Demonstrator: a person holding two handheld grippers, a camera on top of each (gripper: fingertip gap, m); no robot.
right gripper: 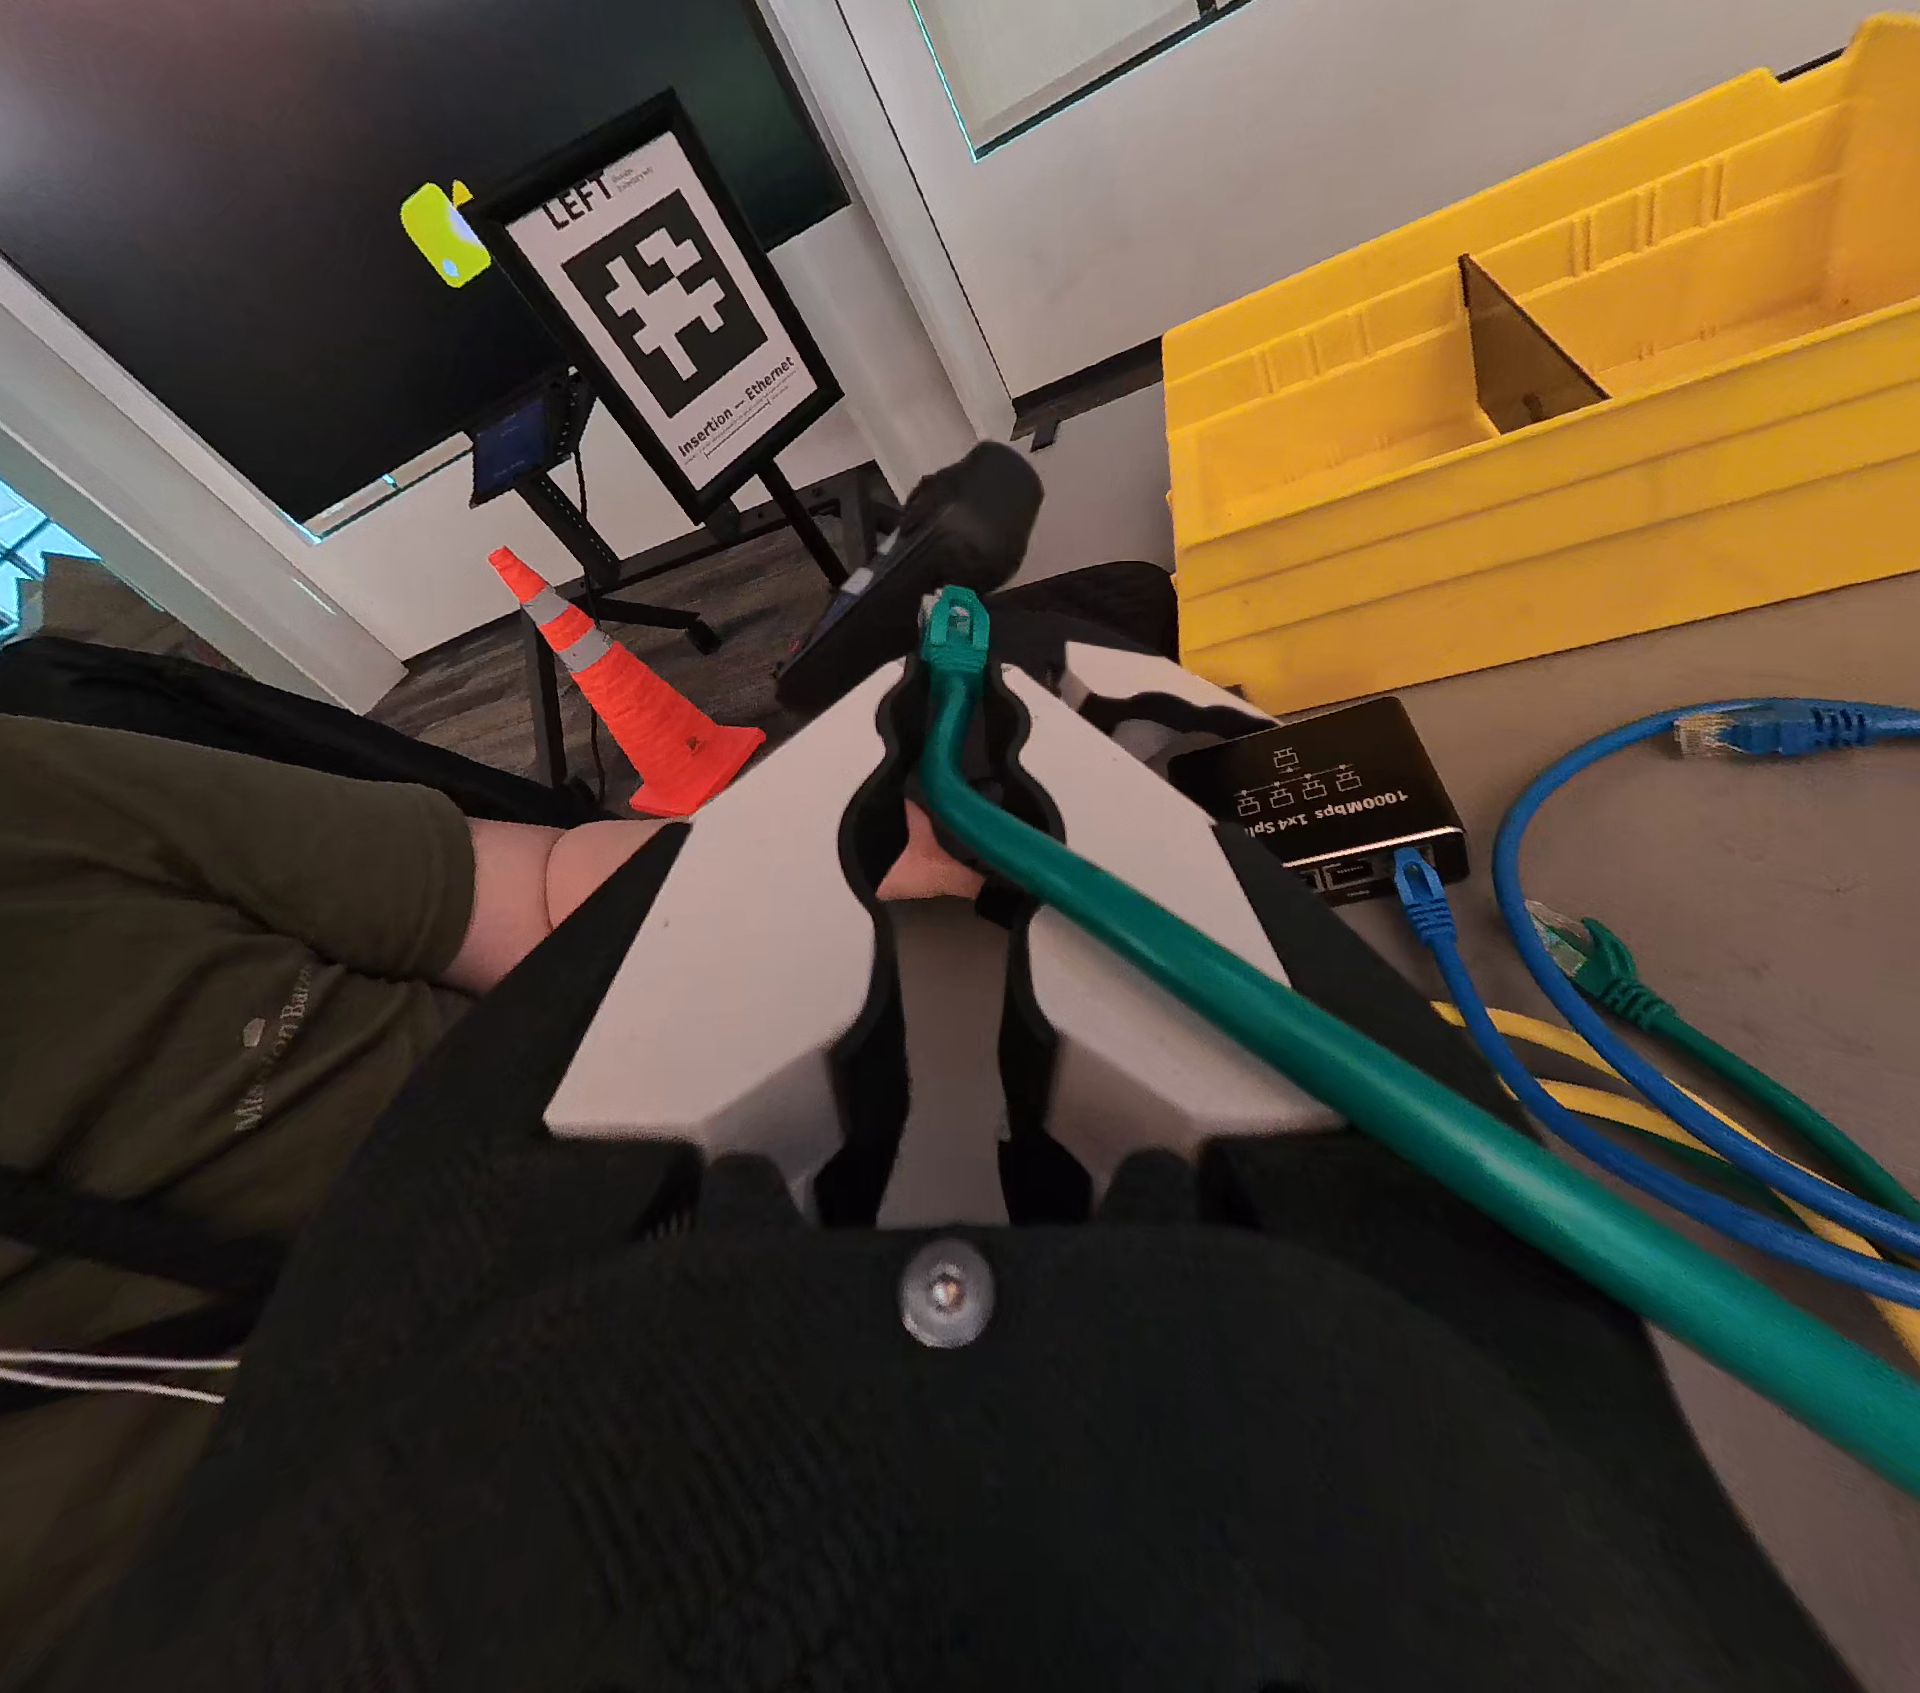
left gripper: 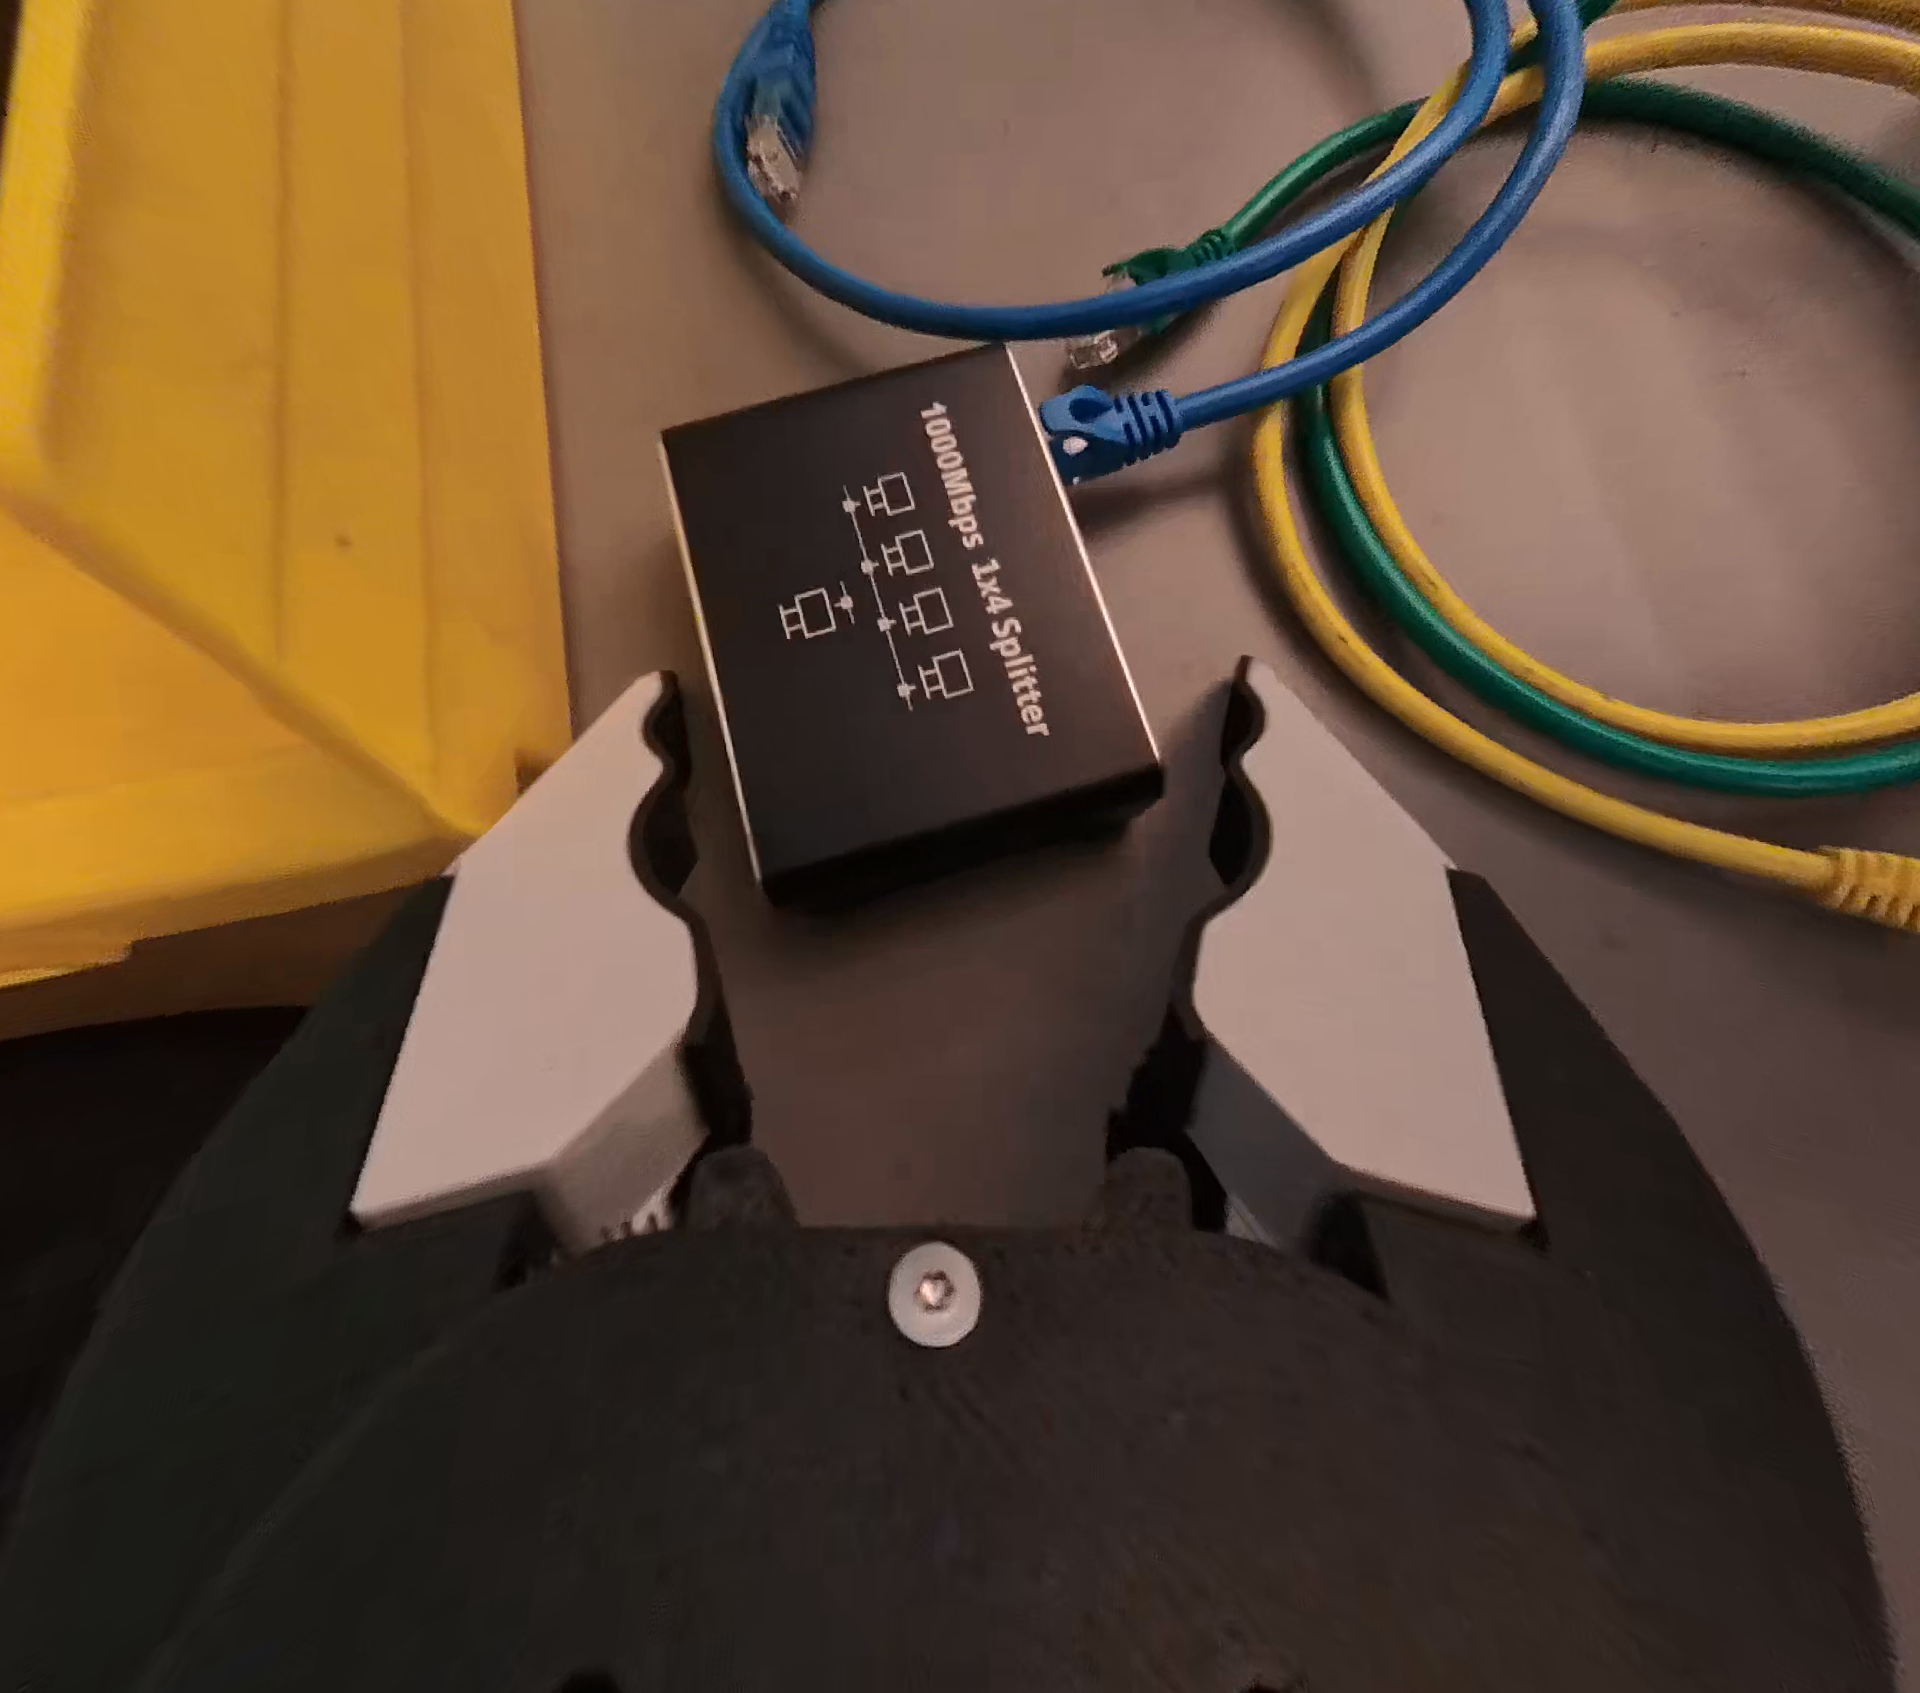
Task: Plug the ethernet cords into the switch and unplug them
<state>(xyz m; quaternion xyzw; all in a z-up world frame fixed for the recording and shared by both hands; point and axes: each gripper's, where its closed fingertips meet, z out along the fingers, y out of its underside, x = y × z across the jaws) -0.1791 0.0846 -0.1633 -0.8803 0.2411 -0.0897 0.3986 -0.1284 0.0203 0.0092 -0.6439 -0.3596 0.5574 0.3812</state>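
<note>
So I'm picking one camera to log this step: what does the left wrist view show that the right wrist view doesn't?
Only the left wrist view: the left gripper, open around the switch's near end, and the yellow cord's plug.

Only the right wrist view: the right gripper shut on the green cord just behind its plug, plus the orange cone and a marker sign.

Both: the switch with one blue plug inserted, loose cords, the yellow bin.
</note>
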